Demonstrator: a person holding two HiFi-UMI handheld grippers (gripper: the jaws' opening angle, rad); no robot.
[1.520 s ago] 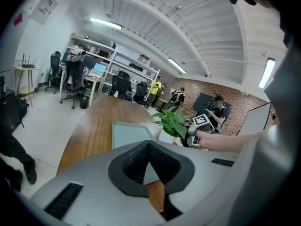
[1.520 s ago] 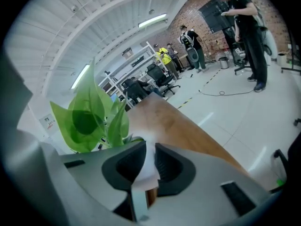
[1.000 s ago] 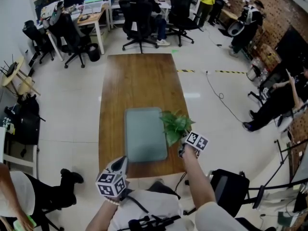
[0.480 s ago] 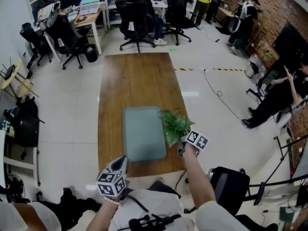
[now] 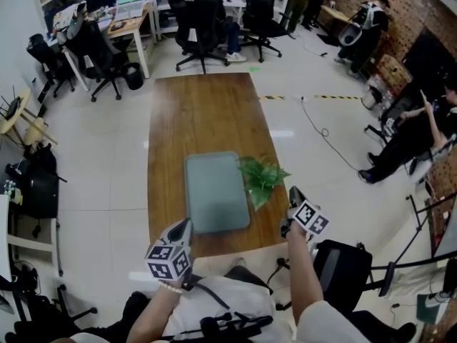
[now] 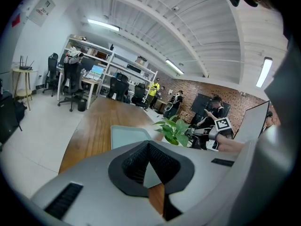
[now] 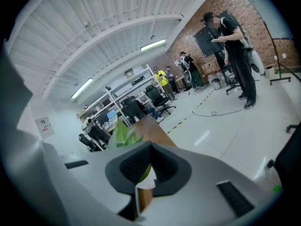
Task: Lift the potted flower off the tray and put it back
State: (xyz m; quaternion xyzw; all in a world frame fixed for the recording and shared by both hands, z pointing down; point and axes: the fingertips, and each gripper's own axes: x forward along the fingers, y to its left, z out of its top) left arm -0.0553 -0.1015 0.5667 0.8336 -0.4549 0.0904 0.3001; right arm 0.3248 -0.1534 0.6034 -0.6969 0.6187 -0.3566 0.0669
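Potted flower (image 5: 263, 179) stands on the table (image 5: 203, 113), seemingly just right of the tray (image 5: 214, 191); leaves hide its pot. Right gripper (image 5: 293, 193), jaws just closed on nothing, needs reopening and a low grip beneath the foliage. Left gripper (image 5: 185, 225) is clenched, empty.

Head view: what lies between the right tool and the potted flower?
Only bare table edge, as the head view shows, separates the potted flower from the right tool, whose jaws have just closed empty.
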